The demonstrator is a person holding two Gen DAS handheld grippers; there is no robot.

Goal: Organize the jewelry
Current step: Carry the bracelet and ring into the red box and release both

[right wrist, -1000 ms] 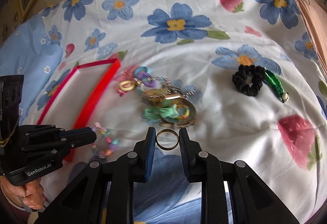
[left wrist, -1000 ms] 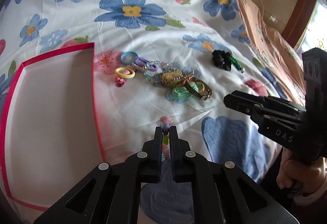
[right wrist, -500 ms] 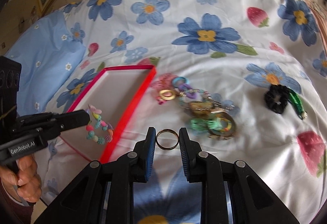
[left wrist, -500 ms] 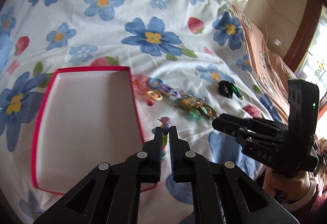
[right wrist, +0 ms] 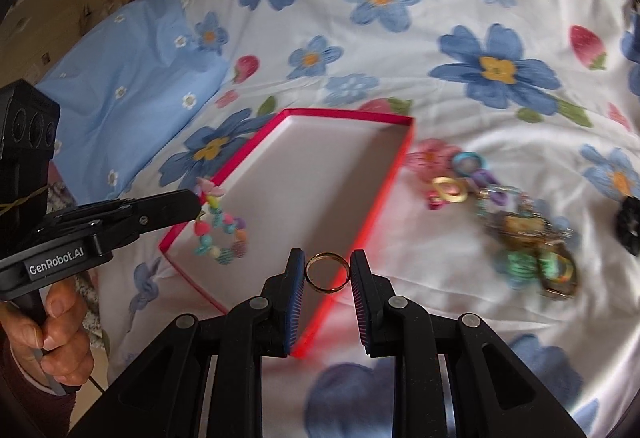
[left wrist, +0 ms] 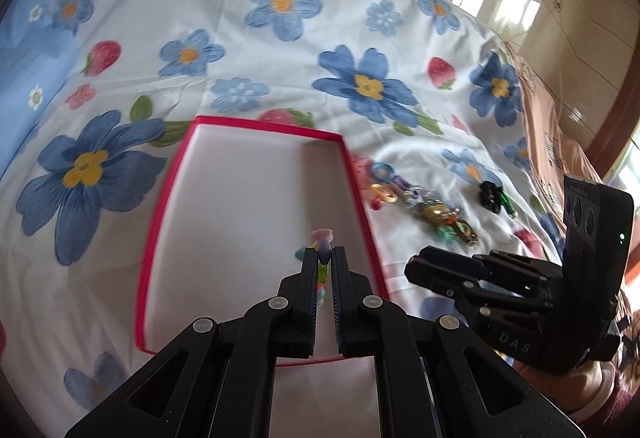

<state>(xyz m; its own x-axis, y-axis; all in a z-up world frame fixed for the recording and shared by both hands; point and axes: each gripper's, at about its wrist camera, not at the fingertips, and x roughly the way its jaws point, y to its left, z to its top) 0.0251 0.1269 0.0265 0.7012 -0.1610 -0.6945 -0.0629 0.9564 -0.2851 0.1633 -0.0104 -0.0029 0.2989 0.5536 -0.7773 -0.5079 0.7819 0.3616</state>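
While both hands held their tools over the bed, the left tongs (left wrist: 323,258) were clamped on a bracelet of pastel plastic beads (right wrist: 219,229), pinching it at its upper part so that the loop hung free below the tips. In the right wrist view that beaded bracelet dangled above the near left corner of the shallow red-rimmed box with a white inside (right wrist: 394,174), not resting on its floor. In the left wrist view only a few beads and a small pink charm showed between and above the closed fingertips, over the box's right half (left wrist: 362,206).

The right tongs (right wrist: 327,272) were closed on a thin gold metal ring (right wrist: 327,272), its edges pressed between the two blue-ribbed pads (right wrist: 295,302). This ring sat above the box's near right rim, partly over the white floor and partly over the red wall.

To the right of the box, on the white bedspread printed with blue flowers and strawberries (right wrist: 440,38), lay the heap of remaining jewellery (right wrist: 516,226): small coloured rings, a yellow hoop, chains and a green piece, tangled together. Farther right lay a black fabric scrunchie (right wrist: 630,226) at the frame's edge. A person's hand (right wrist: 56,338) gripped the left tool's handle.
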